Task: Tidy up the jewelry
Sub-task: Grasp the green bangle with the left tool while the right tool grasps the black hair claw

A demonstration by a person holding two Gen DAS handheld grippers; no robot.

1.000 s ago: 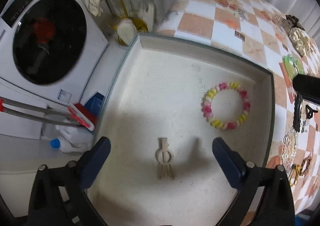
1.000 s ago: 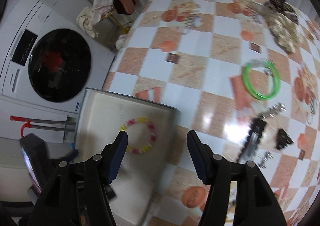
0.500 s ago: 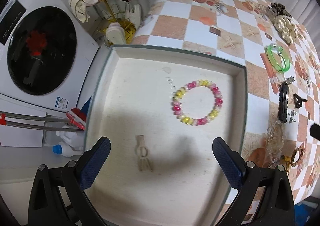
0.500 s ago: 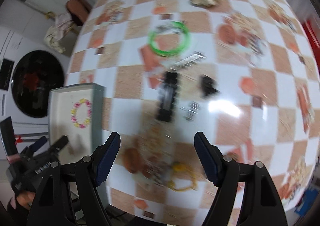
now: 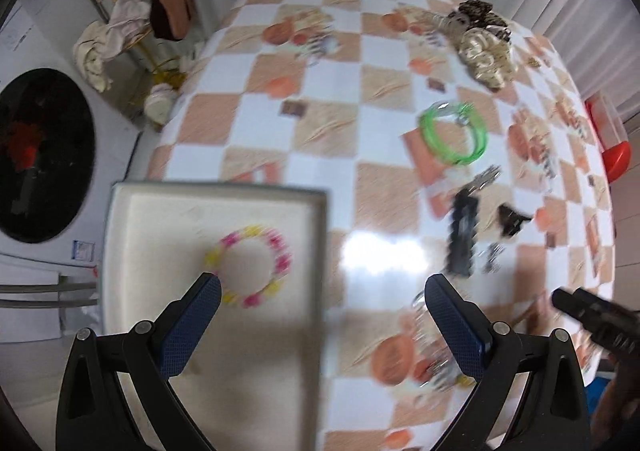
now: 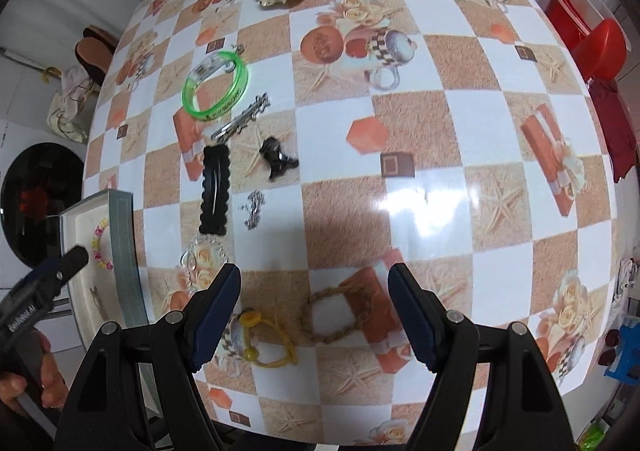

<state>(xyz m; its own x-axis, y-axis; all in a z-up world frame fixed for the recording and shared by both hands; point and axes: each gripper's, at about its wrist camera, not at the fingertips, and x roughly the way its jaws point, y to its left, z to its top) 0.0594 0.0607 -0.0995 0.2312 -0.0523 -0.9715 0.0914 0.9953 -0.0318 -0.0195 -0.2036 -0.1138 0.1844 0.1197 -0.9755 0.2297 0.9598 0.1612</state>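
The right gripper (image 6: pixel 314 315) is hanging over the checked bench (image 6: pixel 460 131) with its jaws spread and nothing between them; they have just been opening wider. What the coming move seems to turn on is the braided tan bracelet (image 6: pixel 334 317), which is lying flat on the bench almost directly under the gap between the jaws, low in the centre of the right wrist view. It is a closed ring of twisted cord with no long axis to speak of, so either side of the ring looks equally easy to pinch. Just left of it, beside the left fingertip, a yellow cord bracelet (image 6: pixel 266 339) is resting with two yellow beads on it. The right gripper is clearly the nearer one to both. The left gripper (image 5: pixel 322 295) is also standing wide apart and empty, straddling the right wall of the cream tray (image 5: pixel 132 235) in the lower left of its view, where a pink and yellow bead bracelet (image 5: pixel 250 265) is already lying. Further up the bench a black scalloped hair clip (image 6: pixel 215 189), a green bangle (image 6: pixel 216 89) and a small black claw clip (image 6: pixel 278 159) are waiting, well apart from the jaws.
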